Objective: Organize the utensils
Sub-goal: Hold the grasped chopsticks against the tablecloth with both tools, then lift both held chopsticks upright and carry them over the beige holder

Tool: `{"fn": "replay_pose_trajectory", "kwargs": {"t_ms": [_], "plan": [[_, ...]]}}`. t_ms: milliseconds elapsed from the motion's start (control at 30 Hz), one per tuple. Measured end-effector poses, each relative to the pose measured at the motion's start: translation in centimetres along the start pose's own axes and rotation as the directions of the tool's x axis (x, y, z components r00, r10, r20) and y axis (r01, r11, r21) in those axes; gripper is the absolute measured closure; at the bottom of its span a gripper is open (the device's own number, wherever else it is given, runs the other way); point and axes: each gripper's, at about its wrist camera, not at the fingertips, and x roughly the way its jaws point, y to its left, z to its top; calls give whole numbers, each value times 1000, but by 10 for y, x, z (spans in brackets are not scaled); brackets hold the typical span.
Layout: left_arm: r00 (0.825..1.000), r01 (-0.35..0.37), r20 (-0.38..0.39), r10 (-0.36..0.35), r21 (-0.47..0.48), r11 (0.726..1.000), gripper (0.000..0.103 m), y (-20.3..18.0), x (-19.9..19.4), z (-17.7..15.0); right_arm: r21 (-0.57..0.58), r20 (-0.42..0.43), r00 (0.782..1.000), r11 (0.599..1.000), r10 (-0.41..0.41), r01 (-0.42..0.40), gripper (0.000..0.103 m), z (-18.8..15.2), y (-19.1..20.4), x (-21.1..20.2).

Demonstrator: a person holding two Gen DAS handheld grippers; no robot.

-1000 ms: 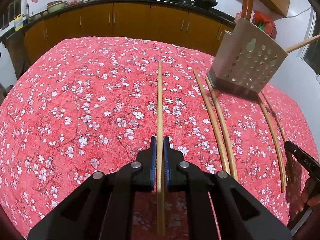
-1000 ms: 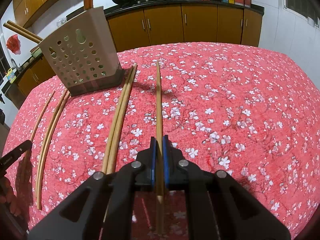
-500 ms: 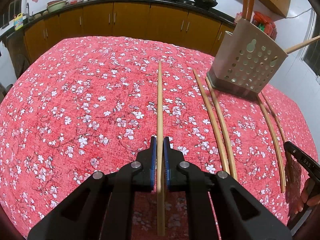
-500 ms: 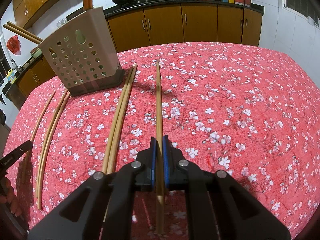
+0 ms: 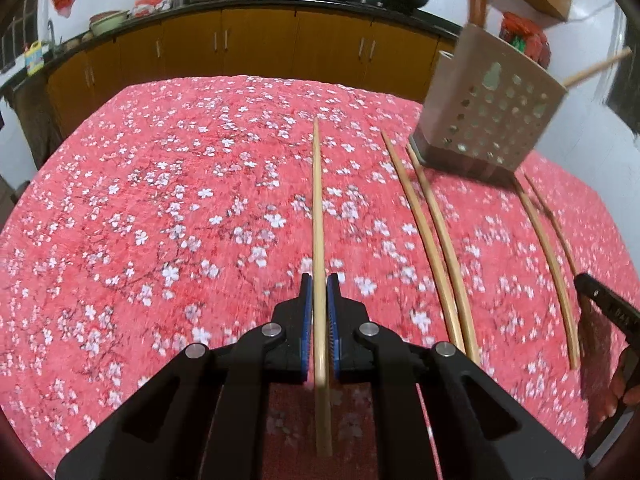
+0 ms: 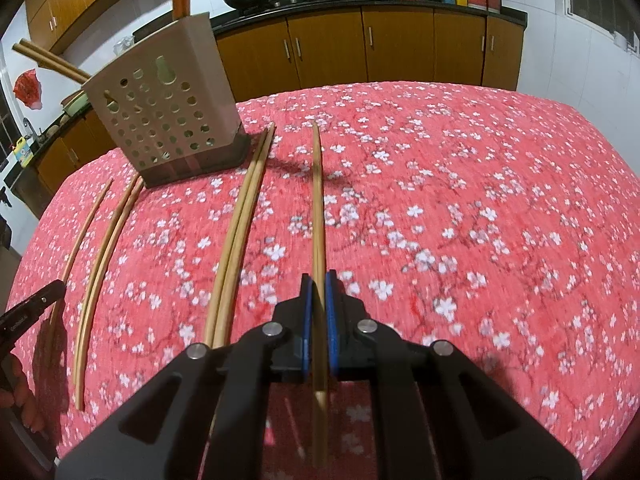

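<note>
1. Left gripper (image 5: 318, 288) clamped on a chopstick (image 5: 317, 208); right gripper (image 6: 319, 286) clamped on another chopstick (image 6: 318, 208).
2. Loose chopstick pairs (image 6: 240, 236) lie on the floral tablecloth (image 6: 460, 200), running up toward the perforated holder (image 6: 160, 116).
3. Holder stands at the far end, sticks already inside.
4. Kitchen cabinets (image 6: 360, 48) behind the holder.
</note>
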Motion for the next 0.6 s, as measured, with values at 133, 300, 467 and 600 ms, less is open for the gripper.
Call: {"fn": "replay_pose_trajectory", "kwargs": {"t_ms": [133, 300, 467, 600], "plan": [[1000, 8, 0, -8, -6, 1000, 95, -1, -1, -2, 11, 0, 1000, 1000, 14, -14, 95, -3, -1, -2], [1000, -7, -11, 7, 21, 1000, 96, -4, 0, 0, 9, 5, 1000, 1000, 15, -15, 95, -1, 0, -7], [998, 2, 63, -4, 25, 1000, 96, -2, -25, 13, 19, 135, 990, 999, 37, -40, 95, 14, -4, -52], [987, 12, 160, -16, 30, 999, 96, -4, -56, 33, 15, 242, 969, 999, 42, -47, 95, 34, -9, -87]]}}
